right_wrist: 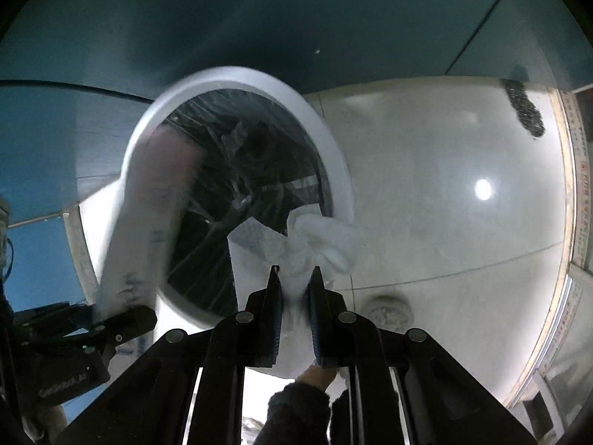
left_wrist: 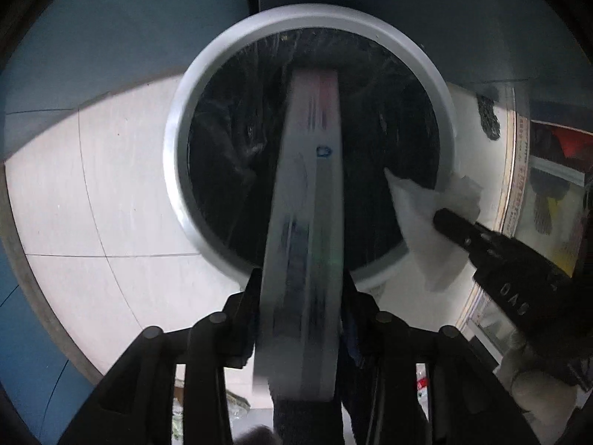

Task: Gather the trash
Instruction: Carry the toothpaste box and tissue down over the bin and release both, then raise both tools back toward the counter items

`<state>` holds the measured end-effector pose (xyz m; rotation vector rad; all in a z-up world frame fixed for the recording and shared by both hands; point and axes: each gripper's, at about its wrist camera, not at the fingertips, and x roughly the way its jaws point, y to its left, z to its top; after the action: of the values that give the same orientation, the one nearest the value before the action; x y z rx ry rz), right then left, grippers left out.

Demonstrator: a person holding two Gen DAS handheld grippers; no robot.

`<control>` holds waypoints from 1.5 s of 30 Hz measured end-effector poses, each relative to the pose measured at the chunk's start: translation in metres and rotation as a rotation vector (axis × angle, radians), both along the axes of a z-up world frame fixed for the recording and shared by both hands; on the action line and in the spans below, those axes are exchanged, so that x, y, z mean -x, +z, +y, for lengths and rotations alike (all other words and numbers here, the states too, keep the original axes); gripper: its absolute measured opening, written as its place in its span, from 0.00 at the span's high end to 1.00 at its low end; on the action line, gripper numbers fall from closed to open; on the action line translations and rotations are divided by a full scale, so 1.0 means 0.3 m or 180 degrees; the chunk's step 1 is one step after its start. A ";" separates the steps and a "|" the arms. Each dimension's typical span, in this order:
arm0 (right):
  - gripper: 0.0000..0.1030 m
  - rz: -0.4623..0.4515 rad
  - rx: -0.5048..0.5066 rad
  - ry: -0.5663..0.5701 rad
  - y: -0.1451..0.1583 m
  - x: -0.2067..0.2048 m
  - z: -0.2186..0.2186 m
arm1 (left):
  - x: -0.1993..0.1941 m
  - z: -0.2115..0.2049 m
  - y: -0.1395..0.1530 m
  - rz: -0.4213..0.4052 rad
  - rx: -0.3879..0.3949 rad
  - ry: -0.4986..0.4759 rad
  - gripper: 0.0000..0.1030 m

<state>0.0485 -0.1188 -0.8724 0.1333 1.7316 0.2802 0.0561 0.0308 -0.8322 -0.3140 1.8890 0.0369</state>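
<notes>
Tissue [right_wrist: 296,252] soft, light, pinched mid-wad in right tool [right_wrist: 295,270]; stiff flat carton [left_wrist: 304,244] clamped in left tool [left_wrist: 300,285], over bin [left_wrist: 178,141].

Glossy floor [right_wrist: 444,222], seemingly plastic bin liner [left_wrist: 229,141]

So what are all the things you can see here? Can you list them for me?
Trash bin: one, white rim, black bag inside, on the floor by the blue wall.
Long box: one, white with printing, held over the bin.
Tissue: one, white, crumpled, at the bin's rim.
Floor: pale tiles.
Blue wall: behind the bin.
Dark scrubby thing: one, black, on the floor; blurry.
Round drain: one, grey, in the floor.
Left tool: black, shut on the box.
Right tool: black, shut on the tissue.
</notes>
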 end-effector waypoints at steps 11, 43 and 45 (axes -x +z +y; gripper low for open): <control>0.02 -0.0171 0.0048 0.0243 -0.043 -0.018 0.063 | 0.080 0.183 0.149 -0.0404 -0.0768 0.0150 0.02; 0.00 -0.0804 0.0353 0.0330 1.403 0.219 -0.018 | 0.395 0.126 1.445 -0.1117 -0.1222 0.0317 0.02; 0.00 -0.0783 0.0269 0.0298 1.512 0.235 -0.030 | 0.400 0.128 1.527 -0.1148 -0.1185 0.0328 0.02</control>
<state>-0.0221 -0.1279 -0.4187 -0.0428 1.5046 0.2796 -0.0639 0.0693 -0.3742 -0.1490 1.4711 0.3731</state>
